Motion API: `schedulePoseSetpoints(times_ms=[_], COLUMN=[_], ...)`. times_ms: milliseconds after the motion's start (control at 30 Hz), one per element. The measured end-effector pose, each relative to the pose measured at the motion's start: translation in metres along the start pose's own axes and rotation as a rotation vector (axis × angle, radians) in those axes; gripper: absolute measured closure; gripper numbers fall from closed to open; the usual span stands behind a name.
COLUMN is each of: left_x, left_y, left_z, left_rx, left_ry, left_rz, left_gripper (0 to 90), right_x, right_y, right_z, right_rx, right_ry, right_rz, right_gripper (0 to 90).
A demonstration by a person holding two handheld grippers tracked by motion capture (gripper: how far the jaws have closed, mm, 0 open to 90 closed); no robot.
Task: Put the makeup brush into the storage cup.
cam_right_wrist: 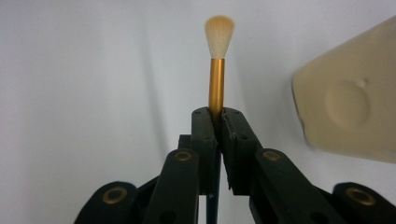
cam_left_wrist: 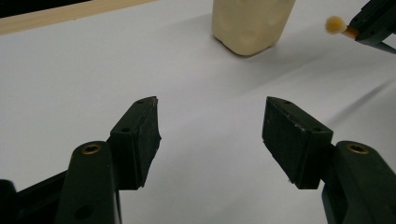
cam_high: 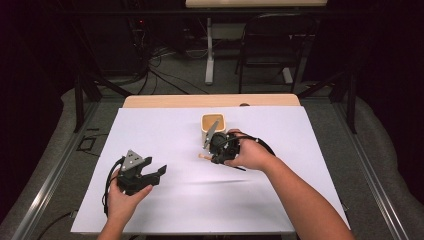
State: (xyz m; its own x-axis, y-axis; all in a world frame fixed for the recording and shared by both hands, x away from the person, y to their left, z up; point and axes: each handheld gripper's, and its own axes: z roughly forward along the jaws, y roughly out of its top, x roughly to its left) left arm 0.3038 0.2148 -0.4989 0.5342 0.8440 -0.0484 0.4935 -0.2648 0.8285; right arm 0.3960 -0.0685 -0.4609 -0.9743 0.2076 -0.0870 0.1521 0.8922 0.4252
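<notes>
Gold-handled brush [cam_right_wrist: 217, 70] sits pinched tight in the right hand-held gripper [cam_right_wrist: 217, 114], just at seven o'clock of the cream cup [cam_high: 214, 126]. Left hand-held gripper [cam_left_wrist: 210, 126] rests wide apart on the white bench [cam_high: 175, 135].

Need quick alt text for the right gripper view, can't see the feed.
The right hand-held gripper is shut on a small brush by its gold ferrule, pale bristles pointing away over the white table sheet. A cream container sits at the right edge.
</notes>
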Motion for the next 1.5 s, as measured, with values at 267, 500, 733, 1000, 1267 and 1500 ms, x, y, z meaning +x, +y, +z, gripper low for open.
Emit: schedulePoseSetpoints(times_ms=[267, 500, 733, 1000, 1267, 1500], left_x=[-0.009, -0.017, -0.023, -0.031, -0.039, -0.045], left_y=[0.002, 0.007, 0.010, 0.014, 0.017, 0.021], left_z=[0.000, -0.003, -0.006, -0.005, -0.001, 0.002], left_rx=[-0.015, -0.027, -0.043, -0.057, -0.062, -0.086], left_ry=[-0.021, -0.053, -0.082, -0.104, -0.125, -0.118], left_rz=[0.013, 0.024, 0.027, 0.039, 0.038, 0.046], left_gripper=[38.4, 39.1, 41.1, 40.9, 40.7, 40.5], right_x=[0.005, 0.010, 0.015, 0.015, 0.018, 0.022], right_y=[-0.004, -0.008, -0.009, -0.016, -0.020, -0.024], right_z=[-0.005, -0.012, -0.024, -0.032, -0.041, -0.040], right_rx=[-0.070, -0.133, -0.201, -0.278, -0.349, -0.444], right_ry=[-0.007, -0.031, -0.072, -0.091, -0.103, -0.107], right_rz=[0.015, 0.037, 0.064, 0.120, 0.136, 0.168], right_gripper=[83.9, 83.9, 83.9, 83.9, 83.9, 83.9])
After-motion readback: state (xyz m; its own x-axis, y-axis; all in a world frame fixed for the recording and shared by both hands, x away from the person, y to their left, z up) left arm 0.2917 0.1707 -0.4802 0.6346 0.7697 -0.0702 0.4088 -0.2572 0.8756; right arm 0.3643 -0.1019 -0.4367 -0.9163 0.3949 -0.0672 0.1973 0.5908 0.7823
